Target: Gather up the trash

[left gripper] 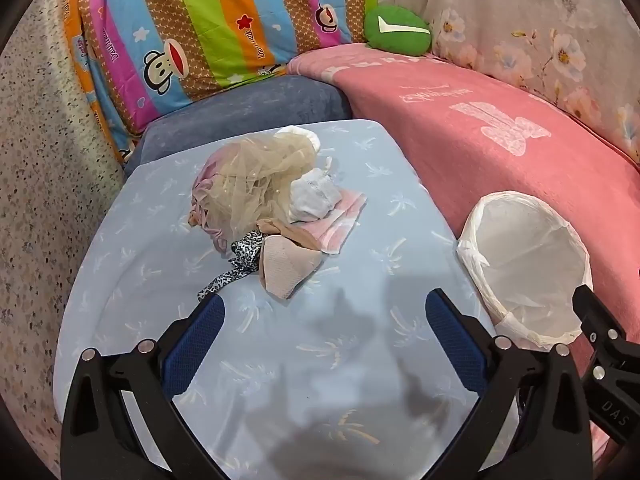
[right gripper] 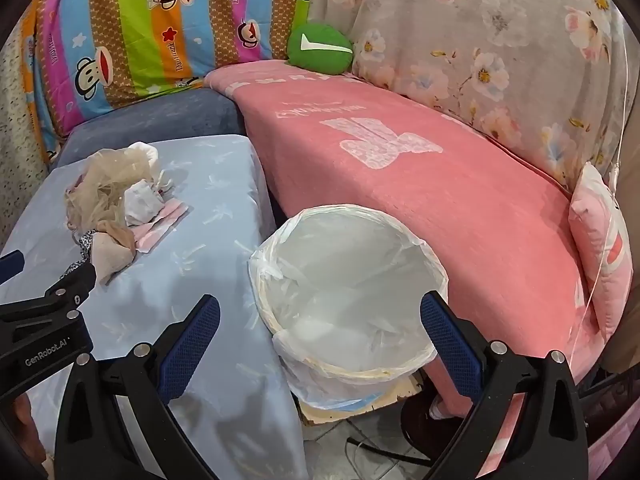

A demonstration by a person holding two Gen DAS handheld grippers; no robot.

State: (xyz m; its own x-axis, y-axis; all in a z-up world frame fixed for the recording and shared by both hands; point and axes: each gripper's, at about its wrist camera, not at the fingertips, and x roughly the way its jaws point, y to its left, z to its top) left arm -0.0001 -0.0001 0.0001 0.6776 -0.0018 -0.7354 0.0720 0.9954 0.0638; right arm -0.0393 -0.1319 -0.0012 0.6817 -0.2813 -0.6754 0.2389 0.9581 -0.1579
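On the blue table (left gripper: 132, 216), mid-frame, lies the trash pile (left gripper: 264, 204), the bin (right gripper: 348, 292) low at centre; both the left gripper (left gripper: 322, 320) and right gripper (right gripper: 320, 324) gape empty, so pinch one loose edge first.

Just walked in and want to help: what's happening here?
A person holding two grippers is clearing trash. The left gripper hangs open above the blue-covered table, facing a pile of scraps. The right gripper is open over the lined bin beside the table. Neither holds anything, and no scraps show in the bin.
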